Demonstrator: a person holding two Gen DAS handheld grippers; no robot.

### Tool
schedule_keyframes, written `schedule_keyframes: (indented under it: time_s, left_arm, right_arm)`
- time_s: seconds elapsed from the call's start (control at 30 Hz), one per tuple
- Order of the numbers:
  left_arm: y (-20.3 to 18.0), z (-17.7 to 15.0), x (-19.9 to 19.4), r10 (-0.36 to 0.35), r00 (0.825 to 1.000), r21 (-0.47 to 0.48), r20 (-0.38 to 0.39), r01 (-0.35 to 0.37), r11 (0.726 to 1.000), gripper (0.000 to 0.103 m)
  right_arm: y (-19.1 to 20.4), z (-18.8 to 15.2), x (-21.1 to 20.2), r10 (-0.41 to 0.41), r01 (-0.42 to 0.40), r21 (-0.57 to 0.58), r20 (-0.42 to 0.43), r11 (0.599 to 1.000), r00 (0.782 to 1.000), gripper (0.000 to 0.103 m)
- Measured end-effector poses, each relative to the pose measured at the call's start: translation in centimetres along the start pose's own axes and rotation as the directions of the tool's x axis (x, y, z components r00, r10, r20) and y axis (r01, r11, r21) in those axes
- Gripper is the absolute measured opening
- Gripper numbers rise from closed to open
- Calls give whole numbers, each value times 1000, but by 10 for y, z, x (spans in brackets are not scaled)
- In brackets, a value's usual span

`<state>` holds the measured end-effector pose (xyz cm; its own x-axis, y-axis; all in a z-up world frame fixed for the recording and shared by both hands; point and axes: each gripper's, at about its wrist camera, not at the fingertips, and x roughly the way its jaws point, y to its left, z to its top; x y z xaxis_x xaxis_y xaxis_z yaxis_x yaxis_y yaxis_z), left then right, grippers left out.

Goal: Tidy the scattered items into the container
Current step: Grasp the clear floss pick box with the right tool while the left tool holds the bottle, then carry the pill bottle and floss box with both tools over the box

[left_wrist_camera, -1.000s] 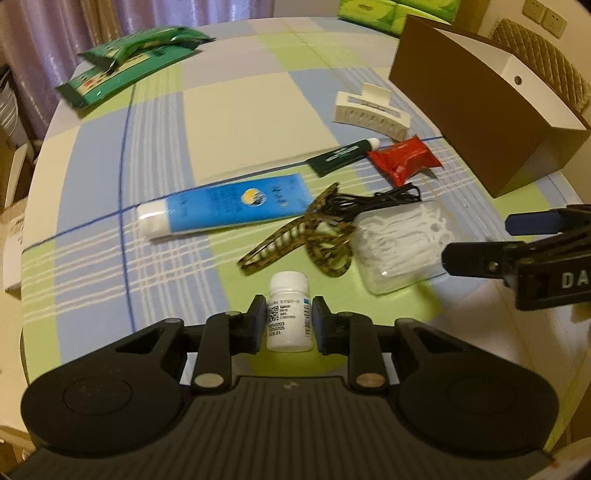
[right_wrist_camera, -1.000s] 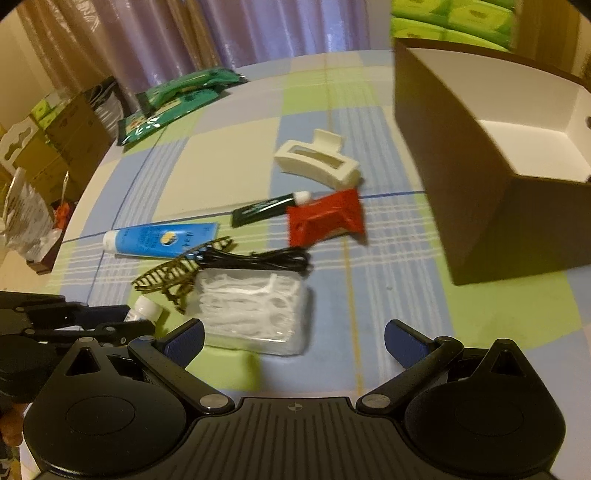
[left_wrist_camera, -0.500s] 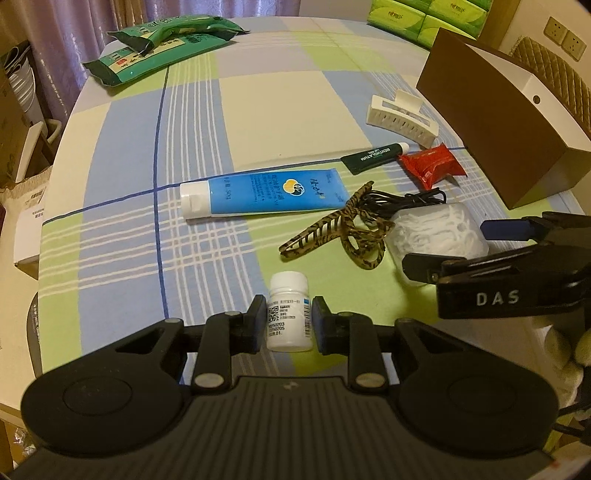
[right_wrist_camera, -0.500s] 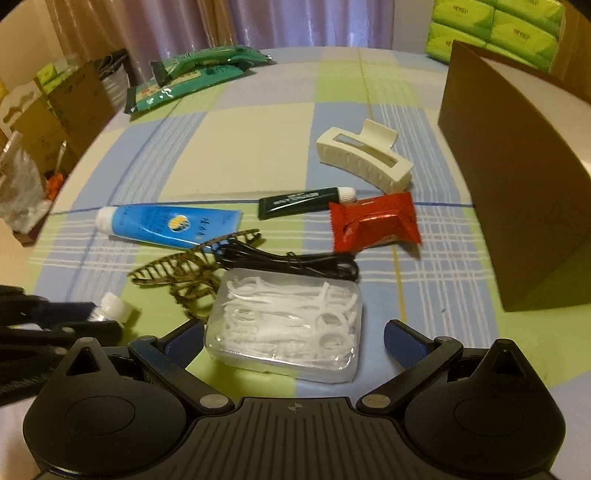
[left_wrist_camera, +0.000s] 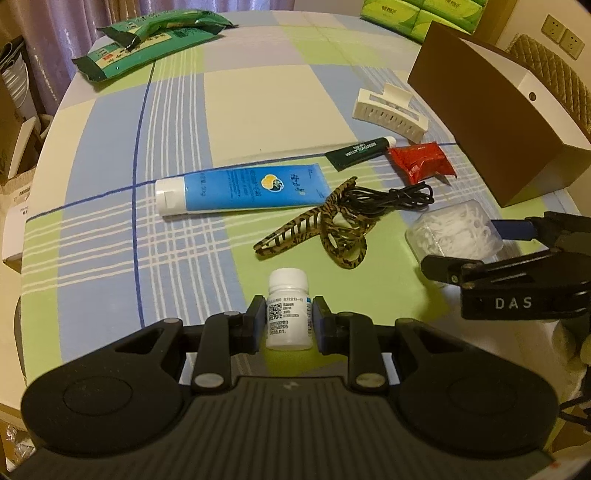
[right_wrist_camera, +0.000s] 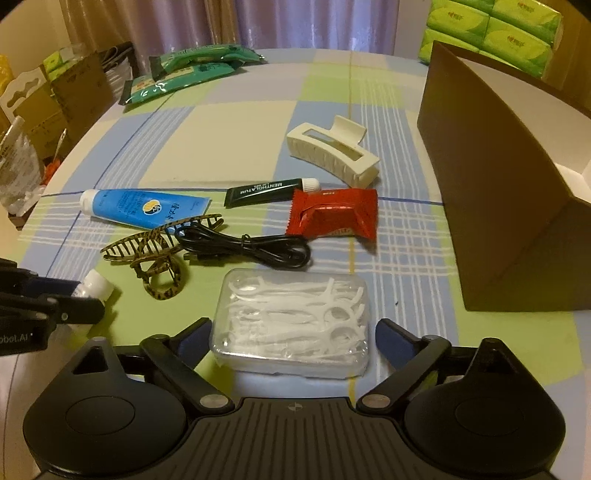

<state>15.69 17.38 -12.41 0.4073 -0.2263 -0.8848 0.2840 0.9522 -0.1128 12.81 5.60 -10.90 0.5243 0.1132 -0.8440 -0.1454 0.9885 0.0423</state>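
- On a round bench (left_wrist_camera: 177, 110) under a checked cloth, the left gripper (left_wrist_camera: 289, 320) pinches a small white pill bottle (left_wrist_camera: 288, 310) at the near edge, its fingers (left_wrist_camera: 255, 321) pressed against the bottle's two sides, the cap pointing away.
- To the right, the right gripper (right_wrist_camera: 291, 332) sits with its fingers (right_wrist_camera: 192, 334) spread wide on either side of a clear box of floss picks (right_wrist_camera: 291, 321), which lies flat on the cloth; contact with the box cannot be told.
- Just beyond the bottle lies a tortoiseshell hair claw (left_wrist_camera: 321, 229), and against its far right end a coiled black cable (right_wrist_camera: 247, 249).
- Farther off, a blue tube (left_wrist_camera: 240, 188) lies on its side, white cap to the left.
- Right of it are a dark green tube (right_wrist_camera: 269, 191) and, touching its capped end, a red foil packet (right_wrist_camera: 332, 218); a cream hair claw (right_wrist_camera: 332, 151) sits just beyond them.
- The brown container (right_wrist_camera: 491, 206), white inside, stands at the right edge of the bench, well apart from the pill bottle.
- Green packets (left_wrist_camera: 147, 48) lie at the far left of the bench; green tissue packs (right_wrist_camera: 491, 33) are stacked behind the container.
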Motion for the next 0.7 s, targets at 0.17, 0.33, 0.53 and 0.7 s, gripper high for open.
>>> schedule_keyframes:
  time_s: [0.17,0.33,0.53,0.7]
  left_arm:
    - [-4,0,4,8,1000,-6,3,-8,1000,22]
    - [-11,-2,4,4,1000,-2,9,-4,1000,22]
    - [-25,-10,0,-10,1000,-1,6,10,1000,22]
    - [-43,-14,-10,-27,999,4,17,27,1000,22]
  right_arm:
    - [2,1,6,-12,13,-24,11,1000,1000,88]
    - [0,-7,3,3,-4,-67,-11,998,1000,83]
    - [-15,-22,-13,25,-27,-55,-36,998,999,83]
    - [-37,-32,-32,34,-34,-16,-33,999,999,83]
